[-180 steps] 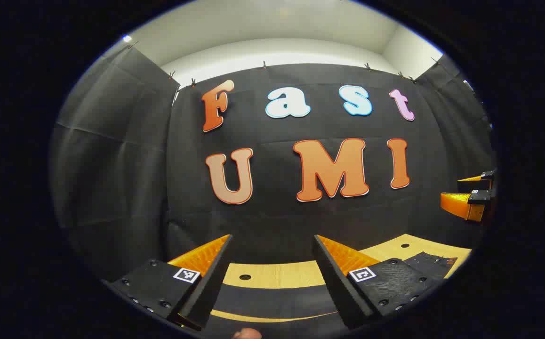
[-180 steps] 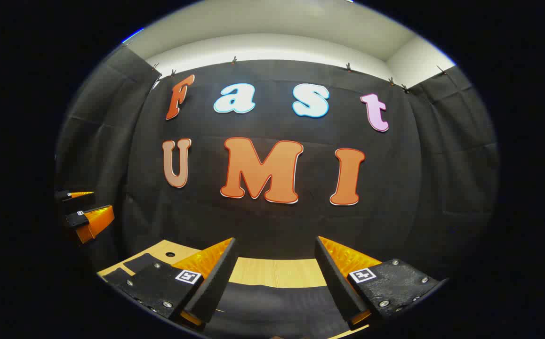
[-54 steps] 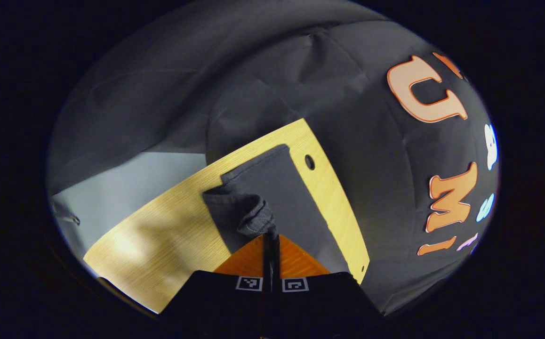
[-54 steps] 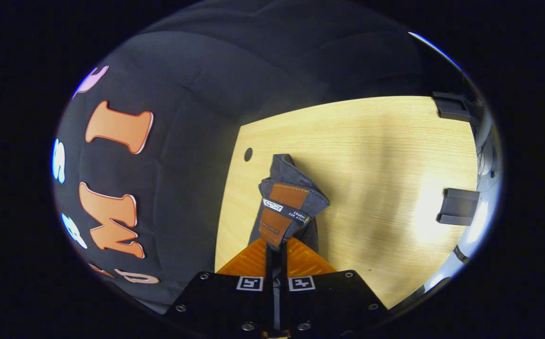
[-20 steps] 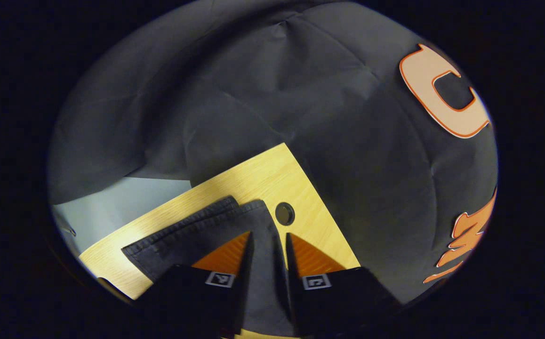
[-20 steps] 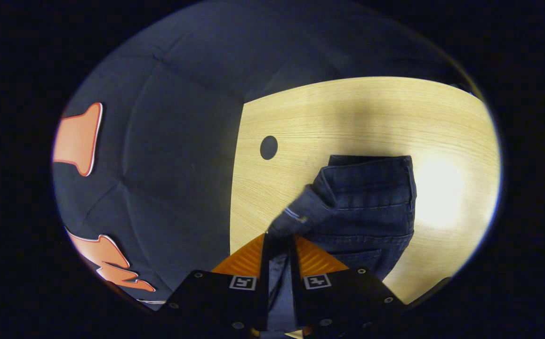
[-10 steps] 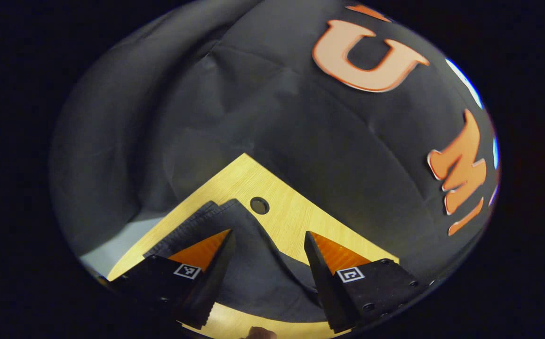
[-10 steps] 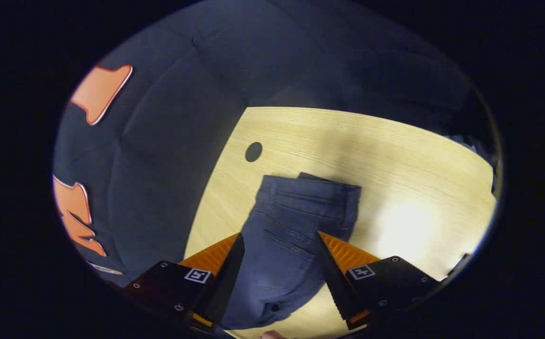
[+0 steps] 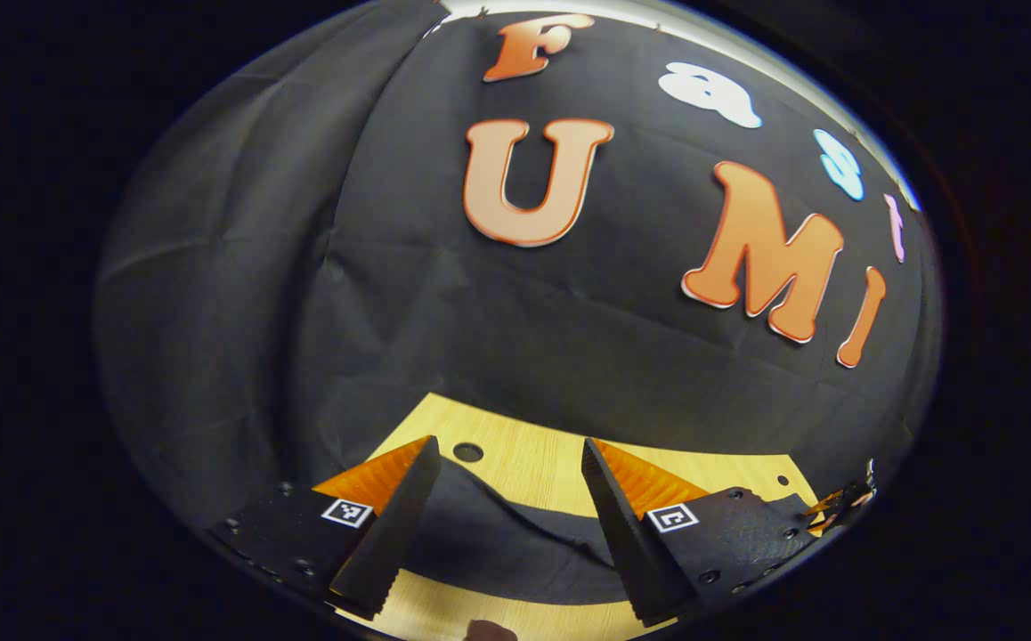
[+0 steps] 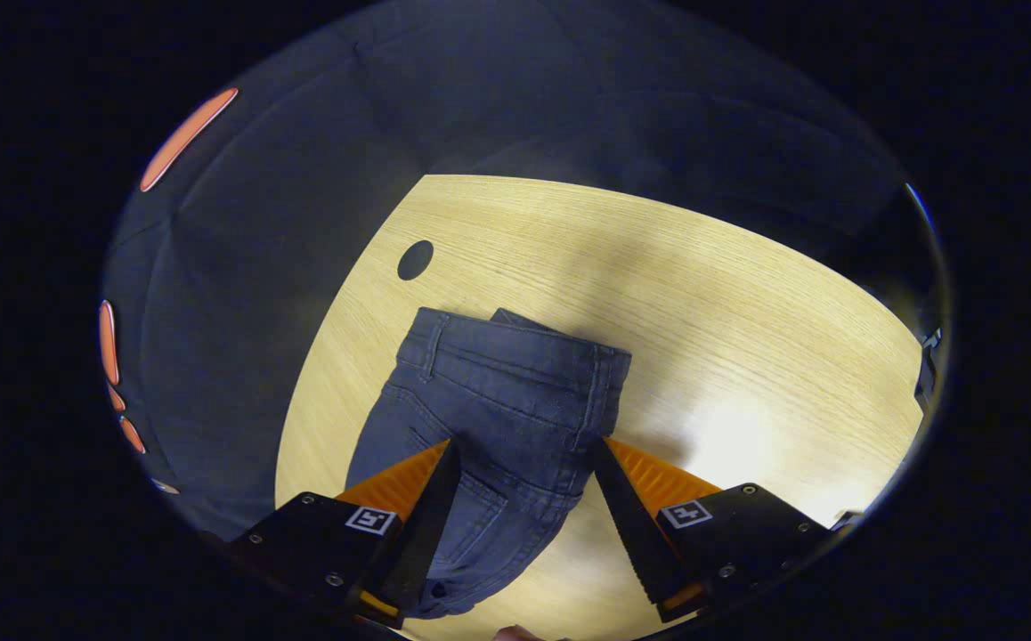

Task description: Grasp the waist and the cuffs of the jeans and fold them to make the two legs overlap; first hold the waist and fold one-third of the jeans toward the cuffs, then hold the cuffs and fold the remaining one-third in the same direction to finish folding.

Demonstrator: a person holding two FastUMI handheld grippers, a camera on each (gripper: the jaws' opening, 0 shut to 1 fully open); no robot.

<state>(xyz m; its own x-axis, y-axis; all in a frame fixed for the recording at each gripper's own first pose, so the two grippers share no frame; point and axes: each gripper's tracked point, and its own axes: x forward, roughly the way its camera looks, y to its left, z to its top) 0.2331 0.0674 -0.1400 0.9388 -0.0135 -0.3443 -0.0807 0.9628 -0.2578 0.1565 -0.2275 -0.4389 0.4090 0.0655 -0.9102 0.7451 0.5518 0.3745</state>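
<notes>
Dark blue denim jeans (image 10: pixel 498 401): lying flat on the counter, waist end ahead of the right jaws in the right gripper view, waistband with belt loops running crosswise beyond the fingertips, seat and a pocket seam showing between the two fingers. A second layer of denim peeks out just past the waistband's far edge. In the left gripper view the same garment (image 9: pixel 498 543) reads as a dark fold of cloth lying between and below the left jaws, its far edge curving across the wood.

Right gripper (image 10: pixel 523 447): jaws spread wide, one finger on each side of the jeans' hip area, above the cloth; contact with the cloth cannot be told.

Left gripper (image 9: pixel 508 445): jaws spread wide, nothing pinched, the dark cloth lying in the gap below them.

Light wood-grain counter (image 10: pixel 702 294): carries the jeans; bare wood stretches ahead and to the right of the right jaws, with a bright glare patch near the right finger. Round dark hole (image 10: pixel 415 259) in the wood ahead-left of the right jaws, just beyond the waistband corner. Another round hole (image 9: pixel 467 451) just ahead of the left jaws, near the left finger's tip.
</notes>
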